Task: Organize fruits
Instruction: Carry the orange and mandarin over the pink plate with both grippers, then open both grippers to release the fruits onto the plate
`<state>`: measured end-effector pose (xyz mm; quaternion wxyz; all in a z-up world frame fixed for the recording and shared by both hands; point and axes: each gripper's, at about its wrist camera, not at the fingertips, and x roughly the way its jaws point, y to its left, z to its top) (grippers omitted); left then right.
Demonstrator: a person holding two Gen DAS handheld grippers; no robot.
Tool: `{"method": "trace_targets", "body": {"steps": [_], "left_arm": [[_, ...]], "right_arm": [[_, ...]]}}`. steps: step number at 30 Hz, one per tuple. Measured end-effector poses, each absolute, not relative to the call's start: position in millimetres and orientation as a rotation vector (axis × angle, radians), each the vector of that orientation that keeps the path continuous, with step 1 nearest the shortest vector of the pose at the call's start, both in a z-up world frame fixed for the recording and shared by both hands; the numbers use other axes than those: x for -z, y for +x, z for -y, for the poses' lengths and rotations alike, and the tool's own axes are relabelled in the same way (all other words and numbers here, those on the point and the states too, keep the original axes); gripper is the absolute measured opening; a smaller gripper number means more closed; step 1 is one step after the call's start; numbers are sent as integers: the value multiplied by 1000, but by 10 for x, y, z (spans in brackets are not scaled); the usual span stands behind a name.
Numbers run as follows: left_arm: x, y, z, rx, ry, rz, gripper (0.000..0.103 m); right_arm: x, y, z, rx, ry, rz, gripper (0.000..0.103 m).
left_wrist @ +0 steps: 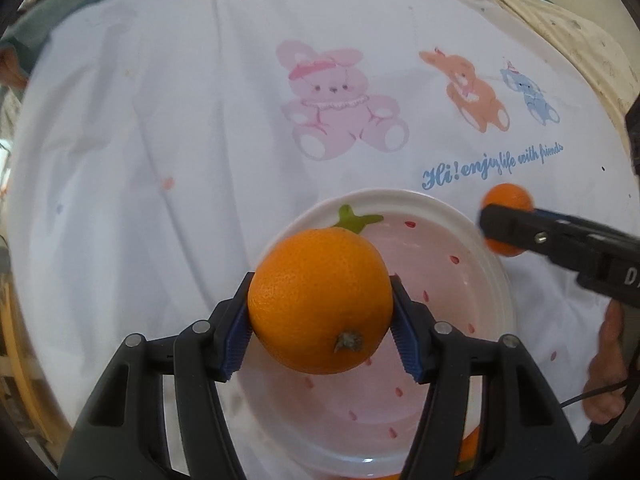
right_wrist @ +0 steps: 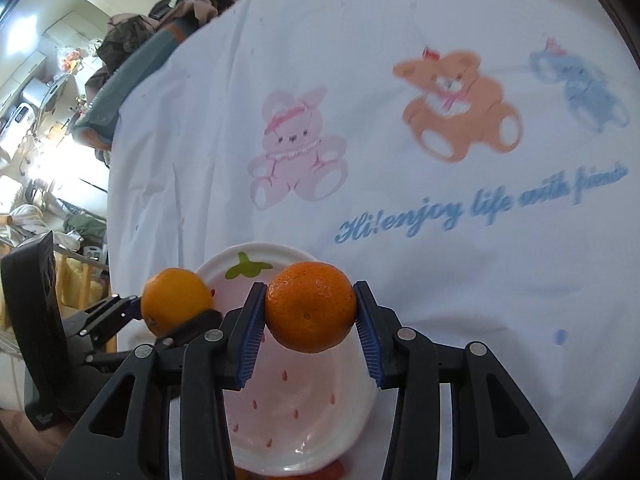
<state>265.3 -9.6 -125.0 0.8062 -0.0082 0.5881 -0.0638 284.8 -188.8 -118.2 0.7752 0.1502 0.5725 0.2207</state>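
My left gripper is shut on a large orange, stem end facing the camera, held above a white bowl painted like a pink strawberry. My right gripper is shut on a smaller orange over the same bowl. In the left wrist view the right gripper reaches in from the right with its orange beside the bowl's rim. In the right wrist view the left gripper and its orange hang at the bowl's left edge. More orange fruit peeks out below the bowl, mostly hidden.
A white cloth printed with a pink bunny, an orange bear, a blue bear and blue script covers the table. A hand shows at the right edge. Clutter and furniture lie beyond the table's left side.
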Motion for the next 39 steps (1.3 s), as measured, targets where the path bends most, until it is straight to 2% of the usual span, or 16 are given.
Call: {"method": "trace_targets", "body": {"steps": [8, 19, 20, 21, 22, 23, 31, 39], "left_arm": [[1344, 2647, 139, 166, -29, -1288, 58], [1464, 2615, 244, 198, 8, -1348, 60], [1463, 2607, 248, 199, 6, -1346, 62], [1445, 2596, 248, 196, 4, -1334, 75], [1424, 2590, 241, 192, 5, -1323, 82], [1392, 2583, 237, 190, 6, -1302, 84], [1324, 2587, 158, 172, 6, -1285, 84], [1058, 2513, 120, 155, -25, -1216, 84]], "right_arm": [[1386, 2883, 1786, -516, 384, -1314, 46], [1405, 2839, 1756, -498, 379, -1316, 48], [1396, 2842, 1759, -510, 387, -1315, 51], [1395, 2843, 1756, -512, 386, -1317, 53], [1379, 2839, 1756, -502, 376, -1310, 55], [1359, 2829, 1755, -489, 359, -1298, 56], [1229, 2819, 1767, -508, 345, -1259, 57], [1035, 2738, 1812, -503, 326, -1212, 62]]}}
